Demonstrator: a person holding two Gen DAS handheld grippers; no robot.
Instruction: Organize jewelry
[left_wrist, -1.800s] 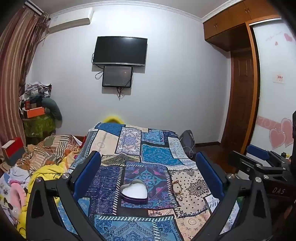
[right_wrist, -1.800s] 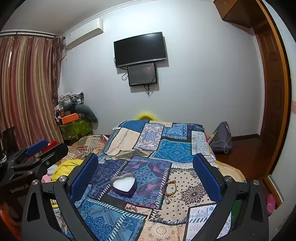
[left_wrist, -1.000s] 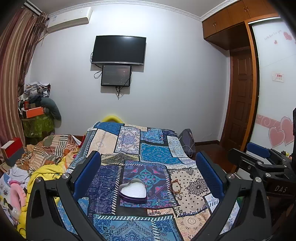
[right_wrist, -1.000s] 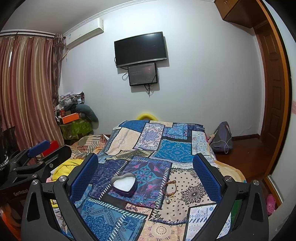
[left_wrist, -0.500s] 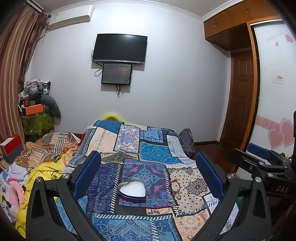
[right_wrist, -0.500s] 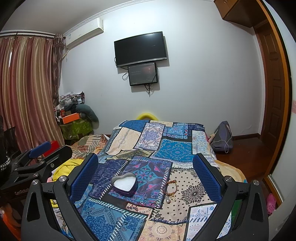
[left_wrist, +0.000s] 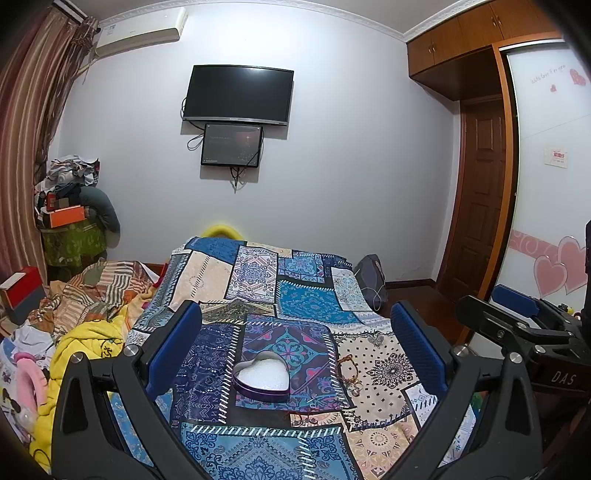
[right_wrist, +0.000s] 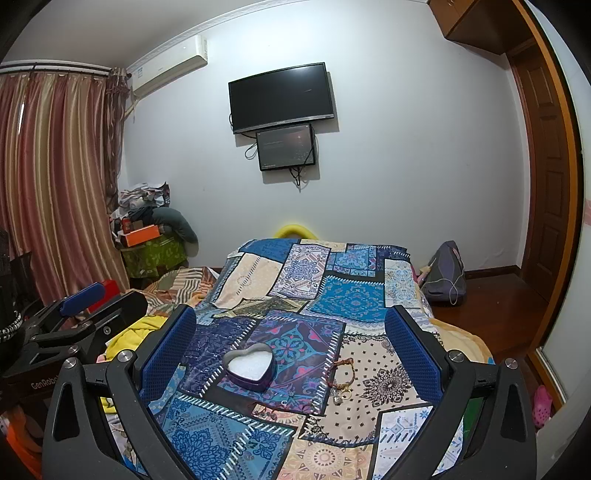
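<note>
Little change: we edge slightly closer. Left gripper (left_wrist: 295, 347) and right gripper (right_wrist: 290, 345) both spread wide, empty. Purple heart-shaped tin (right_wrist: 250, 366) on patchwork bedspread (right_wrist: 332, 295), beaded bracelets (right_wrist: 341, 376) just beside it; nothing picked yet.

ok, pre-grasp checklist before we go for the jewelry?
1. Left gripper open, empty: ok.
2. Right gripper open, empty: ok.
3. Heart tin lid off, white lining showing: ok.
4. Bracelet on the quilt, right of the tin, apart from it: ok.
5. Small pieces near the tin's front; count and type: cannot tell.
6. Grippers over the jewelry: not ok, both hang back from it.
</note>
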